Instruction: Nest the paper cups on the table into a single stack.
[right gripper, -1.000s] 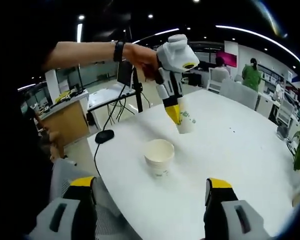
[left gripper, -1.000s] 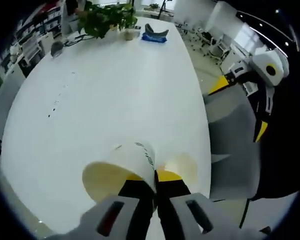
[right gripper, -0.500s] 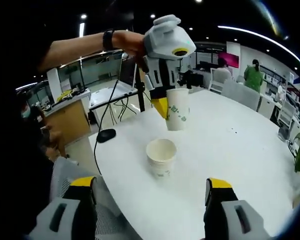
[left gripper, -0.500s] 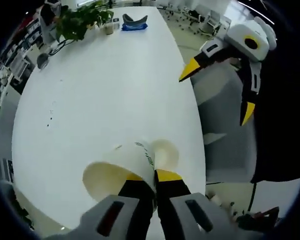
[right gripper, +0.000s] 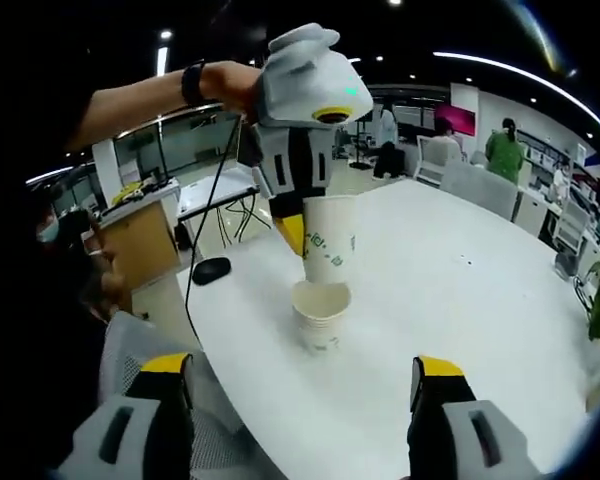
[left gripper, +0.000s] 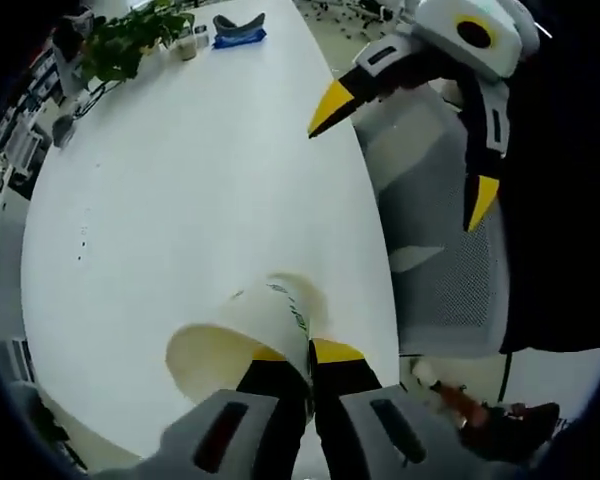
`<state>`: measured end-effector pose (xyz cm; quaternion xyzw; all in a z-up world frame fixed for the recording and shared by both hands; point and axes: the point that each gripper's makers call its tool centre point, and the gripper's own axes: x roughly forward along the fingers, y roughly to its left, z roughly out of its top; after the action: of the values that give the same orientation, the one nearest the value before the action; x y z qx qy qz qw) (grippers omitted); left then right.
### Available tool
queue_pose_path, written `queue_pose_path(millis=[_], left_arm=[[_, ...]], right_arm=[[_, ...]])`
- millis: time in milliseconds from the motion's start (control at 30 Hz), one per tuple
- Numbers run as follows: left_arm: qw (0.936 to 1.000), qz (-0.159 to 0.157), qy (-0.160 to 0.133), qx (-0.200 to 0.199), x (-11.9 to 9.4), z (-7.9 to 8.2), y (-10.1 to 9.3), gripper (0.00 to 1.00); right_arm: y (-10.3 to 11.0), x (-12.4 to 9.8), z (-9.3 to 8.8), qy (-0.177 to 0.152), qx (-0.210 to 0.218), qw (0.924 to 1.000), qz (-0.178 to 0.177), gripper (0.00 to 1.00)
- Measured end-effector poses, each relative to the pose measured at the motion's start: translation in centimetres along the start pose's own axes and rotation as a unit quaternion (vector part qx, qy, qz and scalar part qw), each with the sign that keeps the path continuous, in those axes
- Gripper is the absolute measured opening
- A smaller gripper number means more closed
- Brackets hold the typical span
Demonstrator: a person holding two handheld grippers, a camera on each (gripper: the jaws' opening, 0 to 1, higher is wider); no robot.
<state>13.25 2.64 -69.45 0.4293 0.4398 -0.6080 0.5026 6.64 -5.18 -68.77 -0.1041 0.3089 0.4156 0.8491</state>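
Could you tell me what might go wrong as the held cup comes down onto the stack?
1. The left gripper pinches the held cup by one rim wall, so it may hang tilted and catch the rim of the stack instead of nesting.
2. The stack stands free on the white table, with the open right gripper away from it, so an off-centre push could tip it.

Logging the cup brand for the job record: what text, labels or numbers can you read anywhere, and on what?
Green print on the white paper cup in the left gripper: letters there, too blurred to quote.
Faint mark on the white paper cup stack on the white table: unreadable.
Pink wall sign far back: too small to read.
Nothing else legible.
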Motion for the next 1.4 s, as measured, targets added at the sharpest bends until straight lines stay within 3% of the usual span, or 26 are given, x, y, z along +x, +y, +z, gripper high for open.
queue_pose_path(millis=[200, 700, 1400], left_arm=[[0.9999, -0.008, 0.01, 0.003, 1.2, -0.3, -0.4, 0.0], [0.9995, -0.006, 0.032, 0.006, 1.7, -1.2, -0.1, 0.0], [0.9988, -0.008, 0.044, 0.017, 3.4, -0.8, -0.1, 0.0]], right_arm=[[0.2, 0.0, -0.2, -0.001, 0.002, 1.0, 0.0, 0.91], [0.2, -0.3, -0.4, -0.001, 0.007, 1.0, -0.002, 0.91], [-0.2, -0.6, -1.3, 0.001, 0.019, 0.9997, -0.012, 0.91]])
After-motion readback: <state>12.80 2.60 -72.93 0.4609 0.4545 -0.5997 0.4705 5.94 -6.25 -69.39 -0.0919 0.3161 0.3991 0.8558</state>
